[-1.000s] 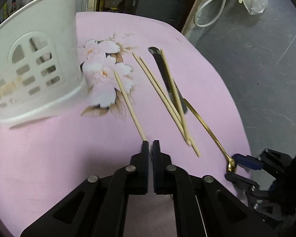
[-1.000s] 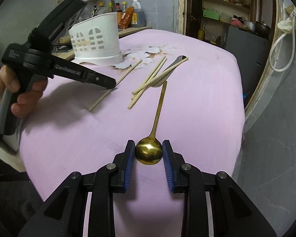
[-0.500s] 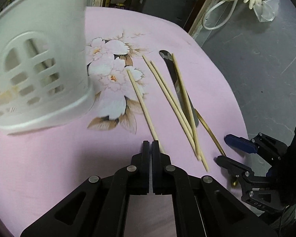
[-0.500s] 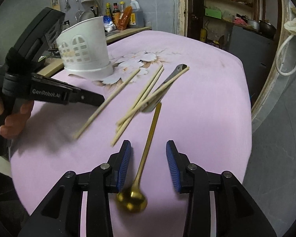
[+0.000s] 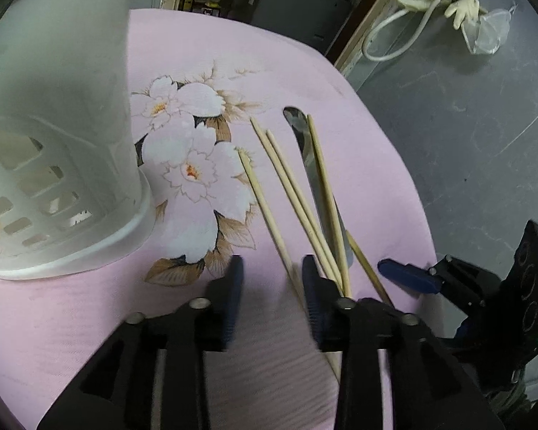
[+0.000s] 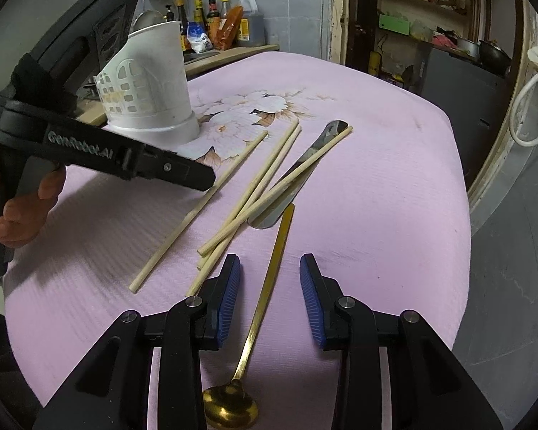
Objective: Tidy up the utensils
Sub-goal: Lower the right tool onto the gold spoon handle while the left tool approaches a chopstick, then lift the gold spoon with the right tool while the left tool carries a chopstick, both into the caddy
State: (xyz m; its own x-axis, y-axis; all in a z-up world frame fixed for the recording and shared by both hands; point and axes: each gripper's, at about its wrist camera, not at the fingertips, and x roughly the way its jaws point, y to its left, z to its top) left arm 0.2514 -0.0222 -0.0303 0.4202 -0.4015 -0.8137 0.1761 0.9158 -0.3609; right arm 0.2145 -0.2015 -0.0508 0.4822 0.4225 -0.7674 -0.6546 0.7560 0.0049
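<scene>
Now left claw (image 5: 272,288) astride chopstick (image 5: 265,211)

Pink tablecloth (image 6: 376,186) (white floral print); white holder (image 6: 154,93); gold spoon (image 6: 269,286); pale chopsticks (image 6: 262,182).

We can read one marking only: "GenRobot.AI" in pale letters along the side of the black plastic handheld left gripper (image 6: 211,179), seen from the right wrist view. The bottle labels behind are too small for us to read.

Sauce bottles (image 6: 229,21) on shelf; white hose (image 5: 394,32) by wall
</scene>
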